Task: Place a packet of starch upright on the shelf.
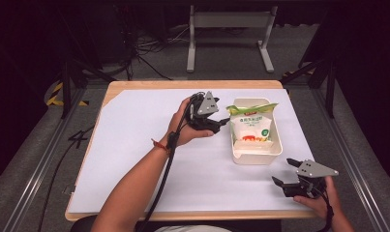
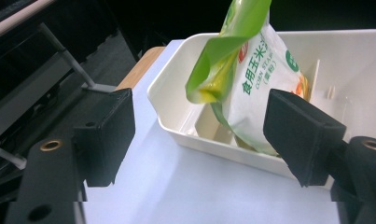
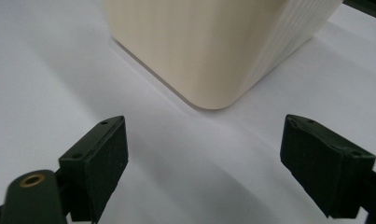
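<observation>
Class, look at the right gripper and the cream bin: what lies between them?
Nothing: in the right gripper view, bare white paper runs from the open right gripper to the cream bin; the high view agrees.

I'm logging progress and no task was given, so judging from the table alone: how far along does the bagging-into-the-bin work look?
Done, apparently: the corn starch bag already sits in the cream bin, its green top sticking up above the rim. In hand: nothing; the left gripper is open beside the bin, facing the bag, and the right gripper is open off the bin's near corner. What's left can't be told.
</observation>
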{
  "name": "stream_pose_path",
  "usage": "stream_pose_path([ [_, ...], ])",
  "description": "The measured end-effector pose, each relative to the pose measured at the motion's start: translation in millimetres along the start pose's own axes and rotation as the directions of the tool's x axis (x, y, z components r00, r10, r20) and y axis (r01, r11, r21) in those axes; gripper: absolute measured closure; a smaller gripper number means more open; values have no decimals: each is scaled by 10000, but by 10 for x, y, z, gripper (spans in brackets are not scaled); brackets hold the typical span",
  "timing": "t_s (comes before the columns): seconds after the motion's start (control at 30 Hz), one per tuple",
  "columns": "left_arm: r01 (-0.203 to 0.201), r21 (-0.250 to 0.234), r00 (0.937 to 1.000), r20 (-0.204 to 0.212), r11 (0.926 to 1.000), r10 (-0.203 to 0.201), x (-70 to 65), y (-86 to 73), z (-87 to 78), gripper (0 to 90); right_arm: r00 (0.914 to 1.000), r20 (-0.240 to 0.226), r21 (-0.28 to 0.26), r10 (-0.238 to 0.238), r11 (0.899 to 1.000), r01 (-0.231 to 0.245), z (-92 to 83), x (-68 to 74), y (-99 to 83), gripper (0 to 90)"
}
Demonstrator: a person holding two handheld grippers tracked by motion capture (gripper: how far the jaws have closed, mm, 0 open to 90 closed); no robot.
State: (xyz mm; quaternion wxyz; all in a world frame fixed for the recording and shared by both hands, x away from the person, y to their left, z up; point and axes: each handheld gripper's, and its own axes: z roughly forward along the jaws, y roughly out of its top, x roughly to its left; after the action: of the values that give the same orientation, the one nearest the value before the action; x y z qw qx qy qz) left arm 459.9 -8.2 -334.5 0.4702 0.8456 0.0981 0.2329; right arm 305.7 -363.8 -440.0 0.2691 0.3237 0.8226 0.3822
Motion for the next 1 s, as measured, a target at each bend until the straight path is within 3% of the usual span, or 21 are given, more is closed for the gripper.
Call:
stream_pose_path([
  [0.6,291,617,9994,-180,9977,-280,3,-302,-261,102,10000,7,-45,30,10000,-30,-5,5,3,149],
  [0.77,397,875,9991,-152,9954,-385,-2,-415,-324,95,10000,9,-15,13,10000,-13,-2,4,1,149],
  [1.0,244,1158,9987,-477,9930,-189,-15,-514,-416,104,10000,2,-2,17,10000,-17,0,3,0,149],
])
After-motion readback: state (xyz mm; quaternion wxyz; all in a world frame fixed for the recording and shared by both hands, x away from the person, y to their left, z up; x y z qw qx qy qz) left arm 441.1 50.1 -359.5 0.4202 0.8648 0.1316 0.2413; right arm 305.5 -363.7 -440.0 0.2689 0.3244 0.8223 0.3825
